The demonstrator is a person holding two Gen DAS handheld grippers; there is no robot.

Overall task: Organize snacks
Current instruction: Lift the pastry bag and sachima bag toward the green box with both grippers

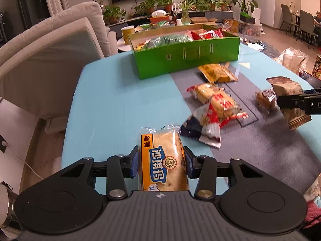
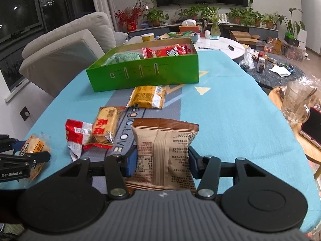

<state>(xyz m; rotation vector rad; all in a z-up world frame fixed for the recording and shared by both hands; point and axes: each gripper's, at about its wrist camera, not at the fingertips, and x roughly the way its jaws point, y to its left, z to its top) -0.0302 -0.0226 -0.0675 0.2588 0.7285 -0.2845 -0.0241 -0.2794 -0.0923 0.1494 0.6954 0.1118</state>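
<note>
Grippers: 2; the left gripper [image 1: 161, 164] is clamped on the yellow egg-yolk pastry [image 1: 163, 160], its blue pads [image 1: 134, 163] pressed to both sides; the right gripper [image 2: 162, 163] is clamped on the tan snack bag [image 2: 165, 152], held upright above the cloth.
Loose packs on the table: 3 that I can count from the right wrist view; 1 yellow pack [image 2: 147, 96] just in front of the box; 1 orange cracker pack [image 2: 105, 125] overlapping 1 red-and-white wrapper [image 2: 77, 134].
Open room: bare turquoise tablecloth [image 2: 230, 110] to the right of the packs; the table's left edge lies near the left gripper.
Container: 1 green box [image 2: 146, 73] at the far end, open-topped; green packs fill its left part, red packs its right.
</note>
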